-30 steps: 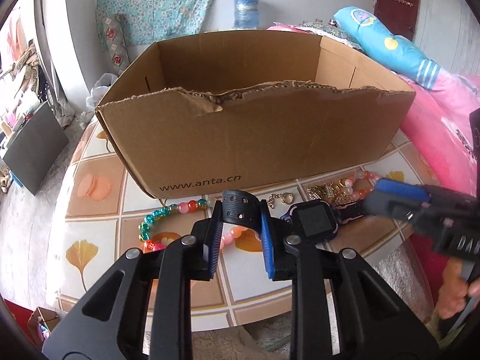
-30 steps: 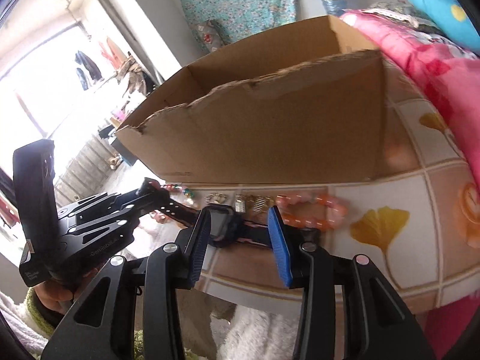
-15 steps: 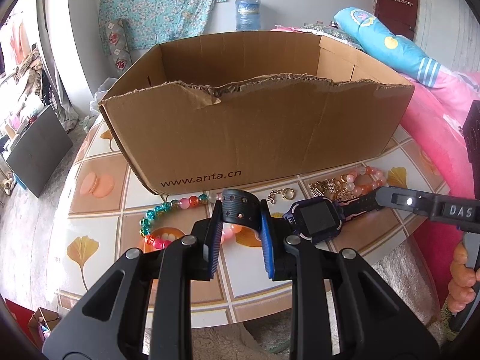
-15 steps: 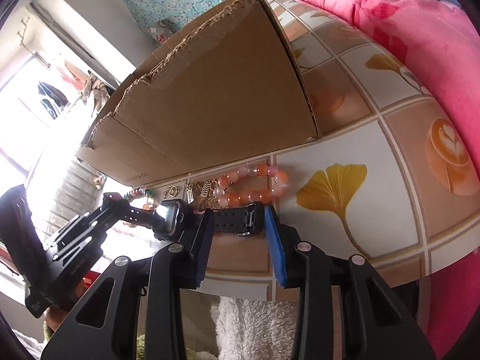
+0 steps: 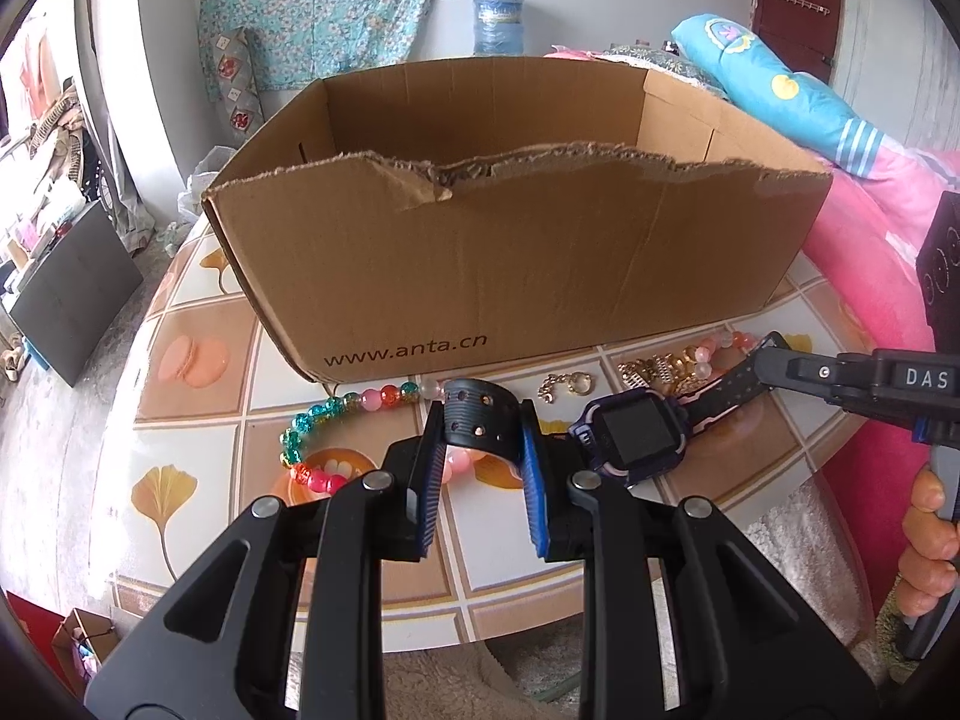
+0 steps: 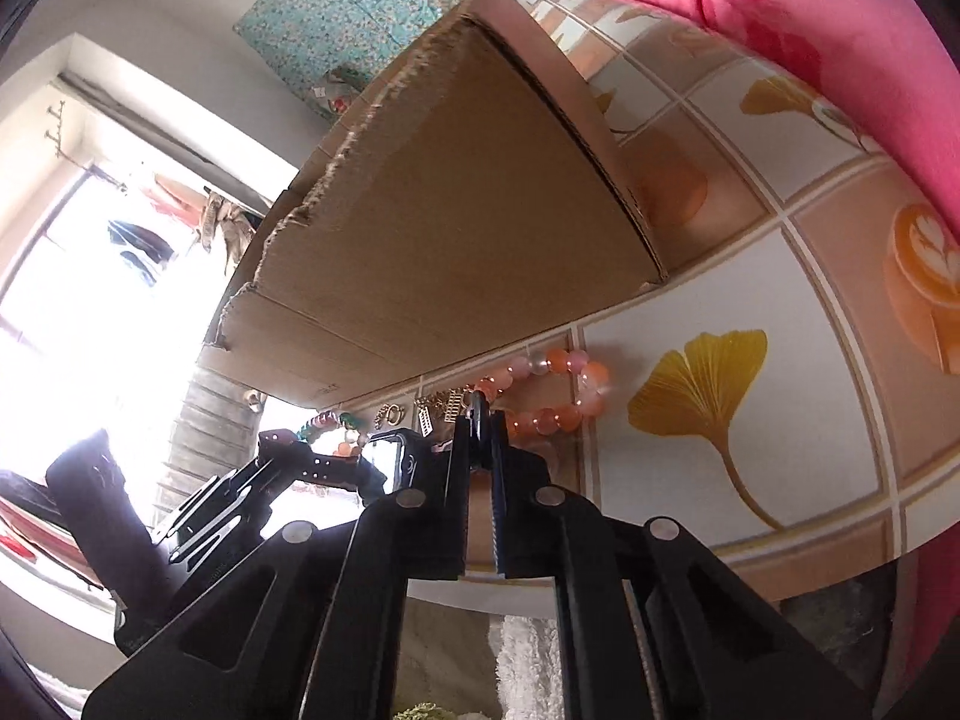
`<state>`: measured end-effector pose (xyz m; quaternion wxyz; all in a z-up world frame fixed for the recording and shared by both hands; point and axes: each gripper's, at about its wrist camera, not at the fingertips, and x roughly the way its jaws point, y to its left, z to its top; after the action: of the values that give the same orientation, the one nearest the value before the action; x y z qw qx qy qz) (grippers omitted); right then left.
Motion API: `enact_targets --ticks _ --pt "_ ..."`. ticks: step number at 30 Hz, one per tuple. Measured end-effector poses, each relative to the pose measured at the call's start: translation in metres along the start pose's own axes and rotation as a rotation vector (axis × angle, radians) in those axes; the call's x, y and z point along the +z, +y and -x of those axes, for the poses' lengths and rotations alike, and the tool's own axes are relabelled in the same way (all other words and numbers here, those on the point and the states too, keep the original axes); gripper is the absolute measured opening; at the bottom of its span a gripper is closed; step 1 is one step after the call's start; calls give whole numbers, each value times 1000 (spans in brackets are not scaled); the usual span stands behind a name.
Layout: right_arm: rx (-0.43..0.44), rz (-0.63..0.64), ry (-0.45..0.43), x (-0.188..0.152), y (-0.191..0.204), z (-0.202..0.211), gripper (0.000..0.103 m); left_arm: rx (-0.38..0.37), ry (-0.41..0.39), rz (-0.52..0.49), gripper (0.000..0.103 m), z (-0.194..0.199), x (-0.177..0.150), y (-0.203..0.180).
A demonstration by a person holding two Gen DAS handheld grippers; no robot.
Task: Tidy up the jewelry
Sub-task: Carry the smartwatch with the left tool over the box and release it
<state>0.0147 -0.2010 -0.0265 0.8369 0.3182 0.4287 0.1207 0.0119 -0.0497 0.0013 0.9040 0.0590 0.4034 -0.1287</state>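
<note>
- Left gripper [image 5: 483, 450] clamps one strap of the watch [image 5: 636, 435].
- Right gripper [image 6: 480, 420] is closed on the other strap end.

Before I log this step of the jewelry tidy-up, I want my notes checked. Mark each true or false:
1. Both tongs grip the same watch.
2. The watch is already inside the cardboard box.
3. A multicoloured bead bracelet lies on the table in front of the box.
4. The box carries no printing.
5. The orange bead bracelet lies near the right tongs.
1. True: the left tongs clamp one strap end of the watch, the right tongs the other.
2. False: it is held outside the cardboard box.
3. True: the multicoloured bead bracelet lies on the table.
4. False: a web address is printed on it.
5. True: the orange bead bracelet.
</note>
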Motion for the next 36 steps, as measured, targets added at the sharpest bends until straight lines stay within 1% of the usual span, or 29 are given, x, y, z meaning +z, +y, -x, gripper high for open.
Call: enact_targets --ticks 5,6,9,10,12,14,16,18,19,20,22,23,24,26,28,31,32,34,35,36 --pt "6 95 -2 10 38 20 6 -41 -20 -1 22 22 9 3" --pt "12 108 -5 12 41 27 6 -61 -27 3 22 29 11 5" --pt "46 155 -32 23 68 50 6 -137 -52 31 22 54 25 14" --pt "61 168 -44 27 76 58 6 -172 -62 46 22 64 33 19" --pt "103 203 -83 44 93 79 6 -210 -89 60 22 79 50 25" --pt "142 245 -120 66 110 88 6 -220 -117 61 22 88 72 32" --pt "163 282 -141 85 120 90 6 -207 -125 66 22 87 93 37" --pt "167 308 -134 113 125 80 6 -182 -110 59 22 74 120 42" --pt "164 309 -110 132 128 65 6 -169 -87 63 22 62 133 46" --pt "157 304 -84 143 127 52 6 -154 -55 73 22 48 143 49" --pt "124 284 -2 172 124 13 6 -108 40 92 22 9 168 57" --pt "103 279 28 176 121 -4 6 -97 68 93 22 -6 174 58" --pt "76 282 62 185 119 -24 6 -83 124 98 22 -29 184 62" --pt "16 293 107 194 115 -54 6 -77 189 103 22 -57 194 66" --pt "-33 326 133 206 116 -78 6 -52 230 99 22 -76 202 67" --pt "-80 332 167 227 114 -102 6 -11 272 78 23 -101 217 67" --pt "-112 341 169 231 115 -106 6 -3 281 75 25 -105 220 67" --pt "-157 337 190 237 113 -116 7 18 300 72 36 -116 225 69" --pt "-166 329 192 237 112 -116 10 32 301 77 45 -119 225 71" --pt "-179 327 197 236 112 -116 10 36 301 84 48 -121 225 72"
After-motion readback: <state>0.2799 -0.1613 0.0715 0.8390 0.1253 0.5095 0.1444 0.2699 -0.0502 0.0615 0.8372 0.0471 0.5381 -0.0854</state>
